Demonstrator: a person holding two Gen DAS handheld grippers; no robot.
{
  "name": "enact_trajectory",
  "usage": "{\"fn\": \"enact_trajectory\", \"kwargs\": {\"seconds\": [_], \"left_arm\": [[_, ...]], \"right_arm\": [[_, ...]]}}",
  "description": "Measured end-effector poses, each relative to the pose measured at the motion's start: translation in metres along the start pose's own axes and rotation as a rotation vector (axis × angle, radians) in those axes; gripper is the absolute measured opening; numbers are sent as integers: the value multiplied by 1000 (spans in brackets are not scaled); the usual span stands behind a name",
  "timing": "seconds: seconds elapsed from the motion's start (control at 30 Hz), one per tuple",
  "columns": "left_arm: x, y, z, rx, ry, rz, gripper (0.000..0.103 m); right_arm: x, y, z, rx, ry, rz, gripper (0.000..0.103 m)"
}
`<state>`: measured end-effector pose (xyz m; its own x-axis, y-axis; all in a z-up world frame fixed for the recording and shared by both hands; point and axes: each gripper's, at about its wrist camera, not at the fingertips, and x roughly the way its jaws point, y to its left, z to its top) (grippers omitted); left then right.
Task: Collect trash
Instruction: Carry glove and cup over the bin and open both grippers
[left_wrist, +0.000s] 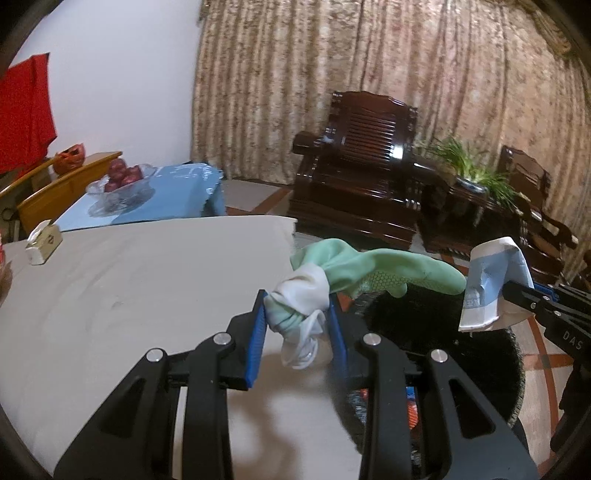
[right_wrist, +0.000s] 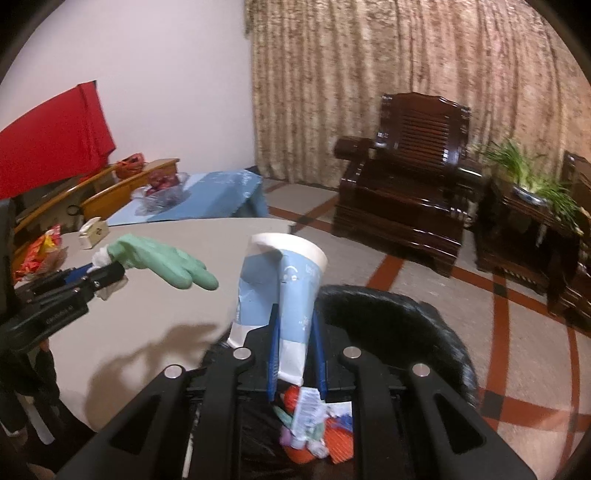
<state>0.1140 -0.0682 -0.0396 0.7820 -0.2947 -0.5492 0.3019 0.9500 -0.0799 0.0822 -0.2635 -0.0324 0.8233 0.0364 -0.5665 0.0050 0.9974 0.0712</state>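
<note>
The grey tabletop (left_wrist: 129, 280) fills nine o'clock; the black-lined trash bin (right_wrist: 399, 317) sits at five o'clock beside it. The left tool (left_wrist: 297, 317) is clamped on a green glove (left_wrist: 354, 269) above the tabletop edge. The right tool (right_wrist: 295, 332) pinches a crushed paper cup (right_wrist: 291, 280) above the bin.

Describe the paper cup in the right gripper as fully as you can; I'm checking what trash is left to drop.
The paper cup is crushed nearly flat, light blue with a white rim and white base band, and some white print. It looks like thin coated paper, creased and folded along one side. The right gripper pinches its lower part between blue pads, so it stands rim up, tilted a little. It hangs above the black trash bag, beside the table edge, touching nothing else visible.
</note>
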Motion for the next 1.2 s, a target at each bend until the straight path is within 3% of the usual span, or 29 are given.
{"fn": "enact_trajectory", "kwargs": {"seconds": [0.6, 0.93, 1.07, 1.1, 1.17, 1.2], "left_arm": [[37, -78, -18, 92, 61, -138, 30], [75, -108, -32, 127, 133, -163, 31], [85, -110, -33, 121, 163, -172, 38], [85, -110, -33, 119, 164, -178, 46], [82, -109, -32, 118, 153, -187, 58], [80, -109, -32, 119, 144, -187, 62]], "right_arm": [[-13, -57, -31, 53, 48, -111, 16], [-3, -76, -47, 91, 84, -131, 16], [3, -82, -49, 99, 102, -147, 24], [4, -83, -50, 100, 105, -151, 26], [4, -85, -52, 101, 110, -156, 51], [5, -86, -52, 101, 108, -161, 57]]}}
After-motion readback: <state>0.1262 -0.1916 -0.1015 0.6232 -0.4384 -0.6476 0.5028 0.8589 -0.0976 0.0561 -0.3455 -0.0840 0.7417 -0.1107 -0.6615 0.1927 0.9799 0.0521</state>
